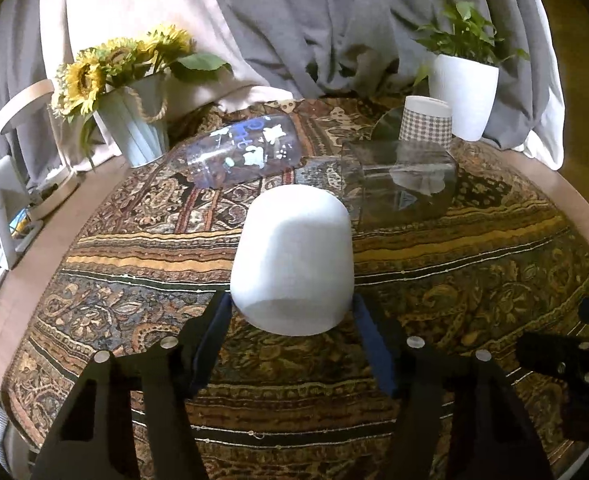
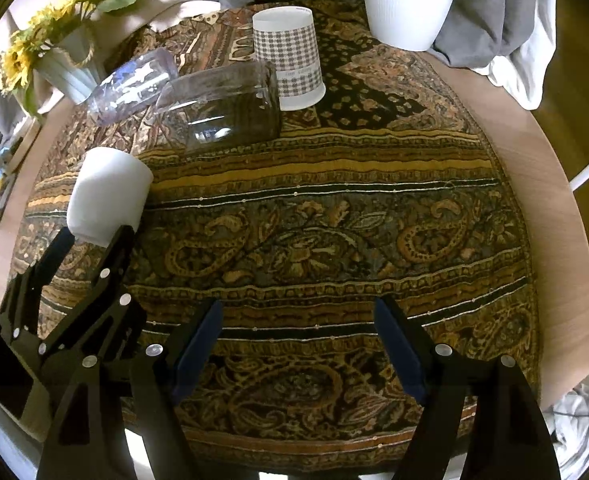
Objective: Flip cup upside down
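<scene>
A plain white cup [image 1: 292, 258] stands upside down on the patterned cloth, its closed bottom up. My left gripper [image 1: 290, 304] has its two blue-padded fingers either side of the cup's lower rim and looks closed on it. The right wrist view shows the same cup [image 2: 108, 194] at the left with the left gripper's fingers [image 2: 122, 236] against its base. My right gripper [image 2: 298, 316] is open and empty over the cloth, nearer the front edge.
A clear glass [image 1: 400, 178] and a clear printed glass [image 1: 244, 152] lie on their sides behind the cup. A checked paper cup [image 2: 288, 58] stands upside down farther back. A sunflower pot [image 1: 134, 124] and a white plant pot [image 1: 464, 96] stand at the rear.
</scene>
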A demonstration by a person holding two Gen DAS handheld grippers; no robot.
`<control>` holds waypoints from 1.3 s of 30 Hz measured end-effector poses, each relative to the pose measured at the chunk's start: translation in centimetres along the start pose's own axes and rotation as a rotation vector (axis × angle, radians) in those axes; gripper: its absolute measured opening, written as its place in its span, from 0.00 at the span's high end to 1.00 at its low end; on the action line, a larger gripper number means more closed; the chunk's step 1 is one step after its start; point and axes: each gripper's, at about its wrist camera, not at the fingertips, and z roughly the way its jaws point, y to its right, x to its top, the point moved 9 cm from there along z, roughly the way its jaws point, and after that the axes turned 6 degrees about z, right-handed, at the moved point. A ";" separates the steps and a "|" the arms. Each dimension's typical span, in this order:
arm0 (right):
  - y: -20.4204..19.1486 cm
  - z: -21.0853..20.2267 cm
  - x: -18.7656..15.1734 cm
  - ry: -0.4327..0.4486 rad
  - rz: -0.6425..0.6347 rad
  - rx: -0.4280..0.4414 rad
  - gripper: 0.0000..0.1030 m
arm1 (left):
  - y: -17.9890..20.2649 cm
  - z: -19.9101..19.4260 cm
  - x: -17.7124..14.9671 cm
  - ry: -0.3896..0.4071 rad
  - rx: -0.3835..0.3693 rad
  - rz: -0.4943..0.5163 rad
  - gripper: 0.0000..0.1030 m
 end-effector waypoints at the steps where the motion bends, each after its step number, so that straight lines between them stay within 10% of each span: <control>1: 0.0 0.0 0.0 0.000 0.000 -0.001 0.24 | 0.0 0.0 0.0 0.003 0.000 -0.001 0.40; 39: -1.0 -1.5 4.0 0.070 0.052 0.064 0.24 | -1.4 1.7 5.8 -0.045 -0.032 -0.033 0.42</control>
